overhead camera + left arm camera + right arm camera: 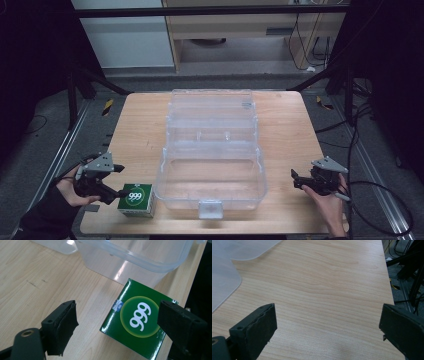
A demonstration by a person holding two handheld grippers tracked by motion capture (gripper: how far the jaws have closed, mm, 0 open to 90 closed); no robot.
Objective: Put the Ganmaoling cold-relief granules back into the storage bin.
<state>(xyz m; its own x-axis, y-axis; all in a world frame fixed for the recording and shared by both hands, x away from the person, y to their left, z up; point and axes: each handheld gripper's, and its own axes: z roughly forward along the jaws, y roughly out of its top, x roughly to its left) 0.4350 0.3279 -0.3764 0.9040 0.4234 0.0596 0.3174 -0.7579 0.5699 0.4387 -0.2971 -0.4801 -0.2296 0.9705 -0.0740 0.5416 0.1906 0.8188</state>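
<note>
a lab: dark framed rig [210, 10], trailing cables [380, 200].

Left black two-jaw gripper [118, 184] held low in the left hand [70, 192], jaws stood apart, right black two-jaw gripper [295, 178] in the right hand [327, 200], jaws spread wide

box [136, 199] on table [140, 125], just left of open case [211, 172] | left claw [119, 183] beside box
</note>
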